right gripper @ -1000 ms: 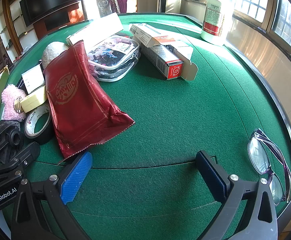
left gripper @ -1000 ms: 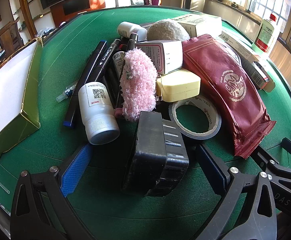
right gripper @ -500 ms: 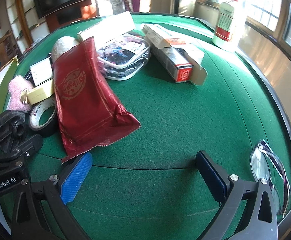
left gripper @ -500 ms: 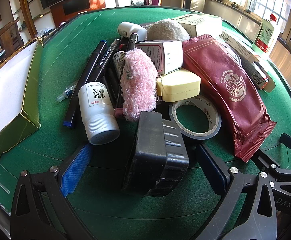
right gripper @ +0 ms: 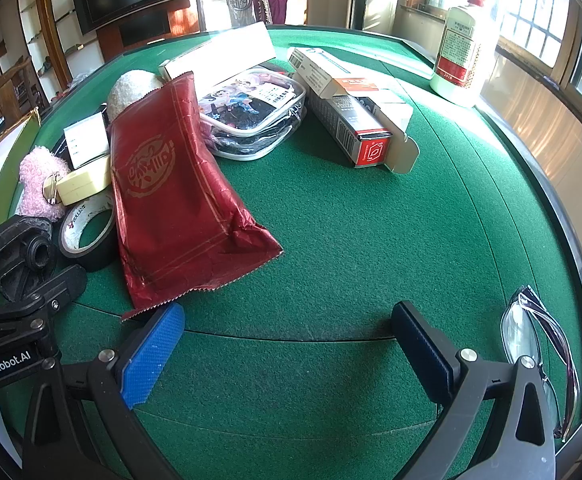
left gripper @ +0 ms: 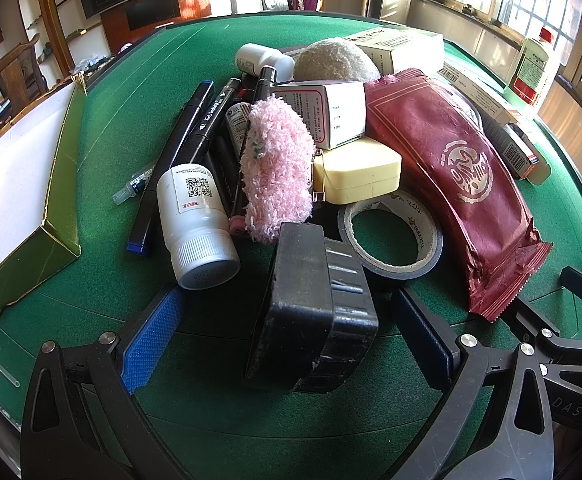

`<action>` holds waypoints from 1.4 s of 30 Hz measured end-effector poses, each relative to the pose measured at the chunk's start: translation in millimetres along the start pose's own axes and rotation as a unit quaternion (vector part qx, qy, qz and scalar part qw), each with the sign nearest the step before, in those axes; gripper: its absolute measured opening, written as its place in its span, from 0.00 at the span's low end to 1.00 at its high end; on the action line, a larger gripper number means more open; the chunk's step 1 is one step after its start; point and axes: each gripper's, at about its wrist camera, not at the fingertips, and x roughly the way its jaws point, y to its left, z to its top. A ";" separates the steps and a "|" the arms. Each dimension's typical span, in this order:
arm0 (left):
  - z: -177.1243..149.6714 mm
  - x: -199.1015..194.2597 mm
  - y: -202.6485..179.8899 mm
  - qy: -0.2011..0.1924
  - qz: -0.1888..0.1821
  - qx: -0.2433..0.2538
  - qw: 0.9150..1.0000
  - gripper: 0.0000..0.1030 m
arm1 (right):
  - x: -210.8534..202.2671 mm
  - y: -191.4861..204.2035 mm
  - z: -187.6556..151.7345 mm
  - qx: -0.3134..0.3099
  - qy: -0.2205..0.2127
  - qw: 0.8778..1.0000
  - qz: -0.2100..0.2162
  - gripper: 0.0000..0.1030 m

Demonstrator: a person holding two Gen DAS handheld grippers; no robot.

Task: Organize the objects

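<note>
- Left hand-held gripper (left gripper: 283, 322) sits low over the green desk (left gripper: 131, 80), fingers spread wide, straddling a black block (left gripper: 311, 312) without touching it.
- Right hand-held gripper (right gripper: 287, 344) hovers wide apart, empty, just beside the red packet (right gripper: 175, 200).

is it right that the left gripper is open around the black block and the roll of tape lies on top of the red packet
Not quite. The left gripper is open around the black block, but the roll of tape lies on the felt beside the red packet, as the left wrist view shows.
</note>
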 end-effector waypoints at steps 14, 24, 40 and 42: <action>-0.1 0.1 -0.1 0.000 0.000 0.001 1.000 1.00 | 0.0 0.5 0.0 0.008 0.000 1.000 -0.005 1.00; 0.6 0.4 -0.4 0.001 -0.001 0.005 1.000 1.00 | -0.1 1.1 0.1 0.006 0.000 1.000 -0.007 1.00; 2.9 2.6 -2.9 -0.001 -0.002 0.008 1.000 1.00 | -3.2 3.9 -6.0 -0.008 -0.001 1.000 0.011 1.00; 3.0 2.6 -3.0 -0.002 -0.003 0.007 1.000 1.00 | -5.6 7.0 -5.7 -0.030 0.008 0.999 0.031 0.99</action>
